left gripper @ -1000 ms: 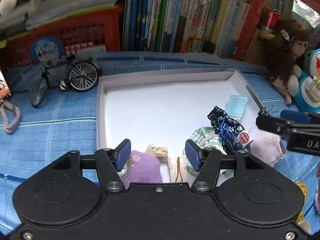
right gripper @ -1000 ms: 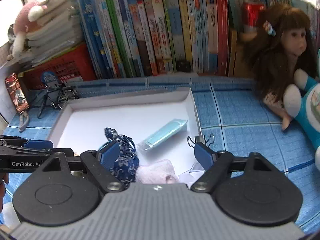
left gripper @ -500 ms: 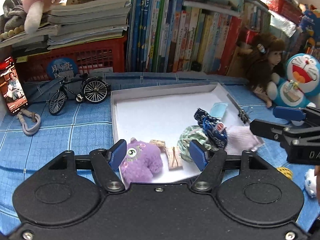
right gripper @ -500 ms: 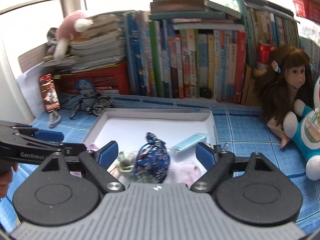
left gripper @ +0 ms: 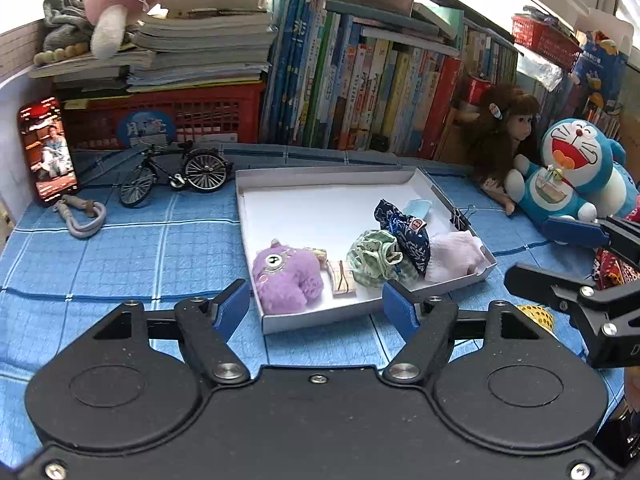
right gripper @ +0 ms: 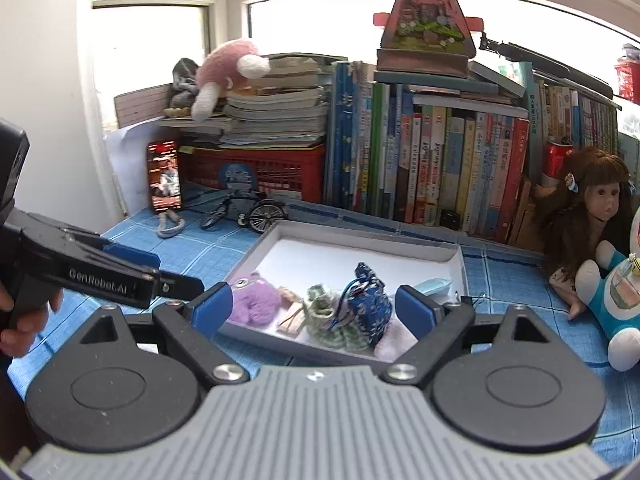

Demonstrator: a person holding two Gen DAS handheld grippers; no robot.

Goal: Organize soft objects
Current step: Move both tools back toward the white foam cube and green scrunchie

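Purple plush [left gripper: 286,277] in tray [left gripper: 328,176], btwn left gripper [left gripper: 316,308] fingers, both grippers spread.

Left gripper [left gripper: 316,308] held level, fingers [left gripper: 230,308] spread wide, nothing gripped. Right gripper [right gripper: 314,306] likewise: fingers [right gripper: 414,306] parted, empty.

Bright daylight from the blown-out window [right gripper: 320,16] behind the books; sharp focus, strong fisheye bending at edges
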